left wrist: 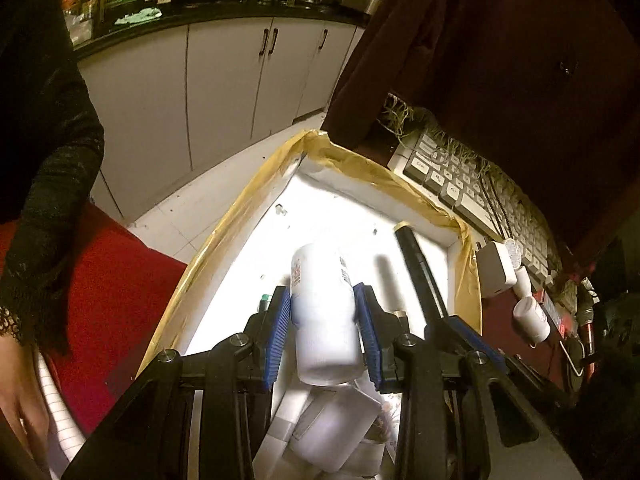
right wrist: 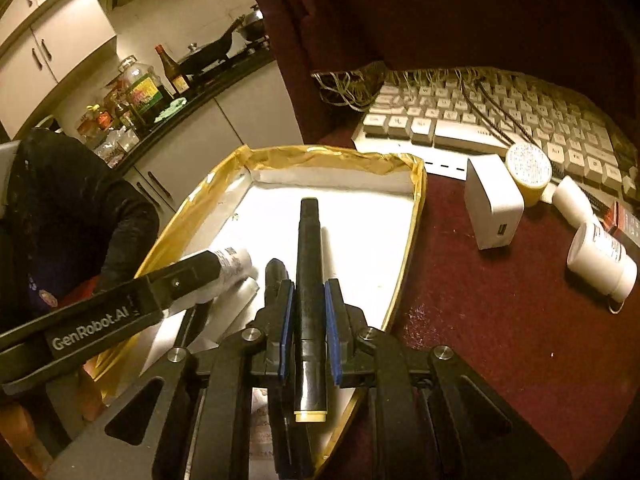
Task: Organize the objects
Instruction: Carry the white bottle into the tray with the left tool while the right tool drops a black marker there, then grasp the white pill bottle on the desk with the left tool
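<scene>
My left gripper point(left wrist: 322, 292) is shut on a white bottle point(left wrist: 320, 320), with its blue pads pressed on both sides. It hangs over a white box point(left wrist: 240, 216) with a rim of tan tape. In the right wrist view, my right gripper point(right wrist: 310, 286) is shut on a black marker point(right wrist: 310, 240), which points forward over the same box point(right wrist: 416, 208). The marker's cream end sticks out behind the pads. The left gripper's finger point(right wrist: 192, 276) and the bottle point(right wrist: 236, 260) show at that view's left. Several white items point(left wrist: 332, 432) lie in the box below the bottle.
On the dark red cloth point(right wrist: 500, 320) right of the box lie a white charger cube point(right wrist: 492, 208), a round yellow tin point(right wrist: 528, 172), two white bottles point(right wrist: 600, 260) and a keyboard point(right wrist: 480, 120). A person's hand point(left wrist: 16, 392) is at the left. Kitchen cabinets point(left wrist: 224, 88) stand behind.
</scene>
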{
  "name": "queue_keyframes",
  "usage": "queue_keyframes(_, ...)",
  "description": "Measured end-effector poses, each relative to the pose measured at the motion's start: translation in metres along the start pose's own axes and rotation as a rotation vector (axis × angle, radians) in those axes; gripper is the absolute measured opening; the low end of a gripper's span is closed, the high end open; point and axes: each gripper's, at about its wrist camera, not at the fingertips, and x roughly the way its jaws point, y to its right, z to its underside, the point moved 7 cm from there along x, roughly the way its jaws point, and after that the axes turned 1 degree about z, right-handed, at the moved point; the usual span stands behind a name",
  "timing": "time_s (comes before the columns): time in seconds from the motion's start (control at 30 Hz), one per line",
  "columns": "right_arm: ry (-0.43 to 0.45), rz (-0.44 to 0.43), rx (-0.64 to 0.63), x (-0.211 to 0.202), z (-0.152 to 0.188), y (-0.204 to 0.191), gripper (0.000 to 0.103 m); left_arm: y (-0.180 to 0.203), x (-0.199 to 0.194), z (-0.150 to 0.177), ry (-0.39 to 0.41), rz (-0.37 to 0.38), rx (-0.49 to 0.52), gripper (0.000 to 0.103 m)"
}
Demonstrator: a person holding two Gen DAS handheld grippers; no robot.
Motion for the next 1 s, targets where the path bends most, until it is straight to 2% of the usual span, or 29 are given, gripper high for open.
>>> queue_keyframes(0.2, -0.001, 0.006, 0.023, -0.007, 0.002, 0.002, 0.017, 0.000, 0.002, 0.000, -0.001, -0.029, 0.010, 0.031)
queue_keyframes(0.23, 0.003, -0.002, 0.030, -0.011, 0.001, 0.002, 0.020, 0.000, 0.002, 0.000, -0.003, -0.036, 0.010, 0.033)
queue_keyframes(0.3, 0.016, -0.012, 0.031, -0.021, 0.001, 0.002, 0.031, 0.000, 0.000, 0.000, 0.011, -0.041, 0.009, 0.048)
queue_keyframes(0.37, 0.045, -0.016, 0.012, -0.037, 0.001, 0.002, 0.047, 0.003, -0.008, -0.002, 0.052, -0.026, 0.009, 0.055)
queue_keyframes(0.4, 0.058, -0.022, 0.000, -0.045, 0.003, 0.002, 0.049, 0.004, -0.012, -0.002, 0.074, -0.020, 0.009, 0.059)
queue_keyframes(0.47, 0.073, -0.037, -0.028, -0.064, 0.007, 0.007, 0.050, 0.011, -0.021, -0.001, 0.106, -0.002, 0.008, 0.060)
queue_keyframes(0.57, 0.066, -0.040, -0.051, -0.086, 0.009, 0.026, 0.050, 0.033, -0.036, 0.007, 0.130, 0.068, 0.021, 0.062)
queue_keyframes(0.63, 0.081, 0.004, -0.060, -0.100, 0.004, 0.048, 0.051, 0.048, -0.041, 0.014, 0.129, 0.100, 0.040, 0.063)
queue_keyframes(0.7, 0.100, 0.115, -0.065, -0.107, -0.003, 0.076, 0.055, 0.068, -0.043, 0.023, 0.118, 0.143, 0.063, 0.063)
queue_keyframes(0.77, 0.086, 0.175, -0.065, -0.105, -0.010, 0.099, 0.056, 0.084, -0.044, 0.031, 0.113, 0.169, 0.092, 0.063)
queue_keyframes(0.87, 0.083, 0.241, -0.039, -0.099, -0.017, 0.129, 0.056, 0.105, -0.050, 0.038, 0.115, 0.190, 0.131, 0.063)
queue_keyframes(1.0, 0.074, 0.267, 0.021, -0.086, -0.019, 0.162, 0.056, 0.122, -0.052, 0.046, 0.115, 0.177, 0.173, 0.063)
